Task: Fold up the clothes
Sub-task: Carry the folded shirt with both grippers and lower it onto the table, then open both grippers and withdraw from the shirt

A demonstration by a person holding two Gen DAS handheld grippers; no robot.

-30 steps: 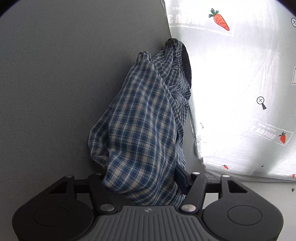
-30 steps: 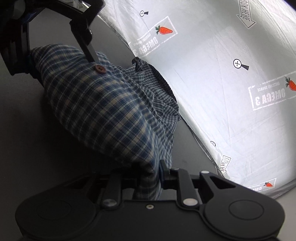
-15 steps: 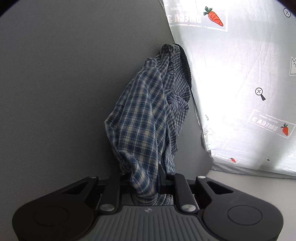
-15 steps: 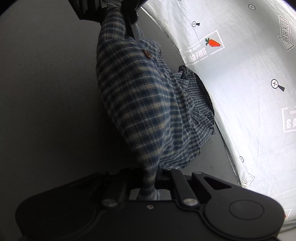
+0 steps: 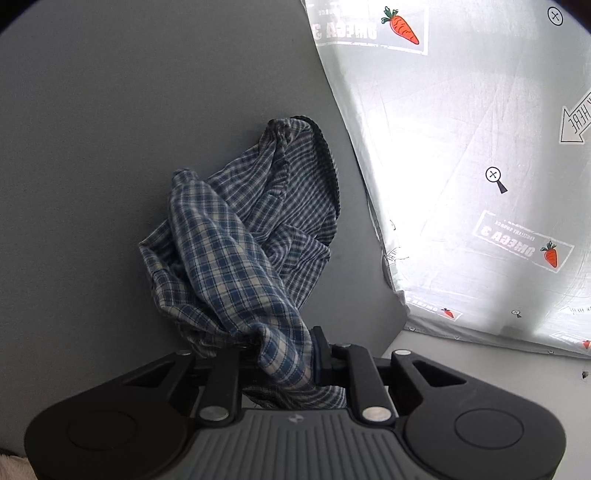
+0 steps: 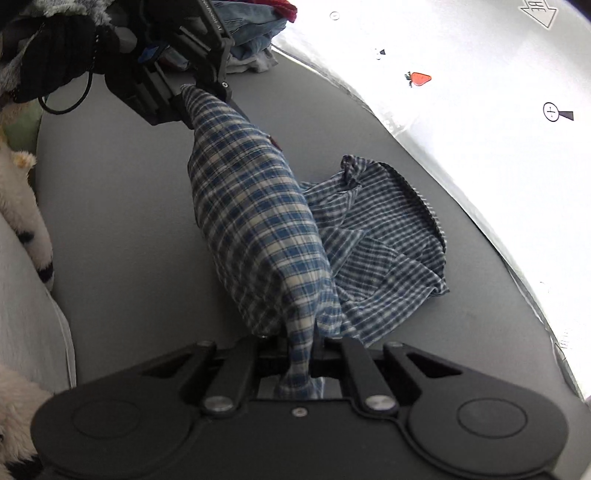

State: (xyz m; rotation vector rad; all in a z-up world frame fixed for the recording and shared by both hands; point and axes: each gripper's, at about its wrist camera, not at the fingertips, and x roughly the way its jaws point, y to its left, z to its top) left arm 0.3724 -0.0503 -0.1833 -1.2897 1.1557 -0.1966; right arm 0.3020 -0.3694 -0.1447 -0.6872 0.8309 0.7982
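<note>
Shirt [image 6: 258,229] strung between both tools, tail on table [image 6: 129,221].

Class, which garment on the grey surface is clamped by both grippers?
The blue plaid garment, stretched between the right gripper and left gripper; the piled clothes behind lie untouched.

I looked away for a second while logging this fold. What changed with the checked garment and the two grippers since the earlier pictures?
Both grippers' jaws have just been closing: the left gripper and right gripper now pinch the blue-and-white checked garment, bunched between them. Its held edge has risen off the grey table; the rest trails there. The silver printed sheet is unchanged.
</note>
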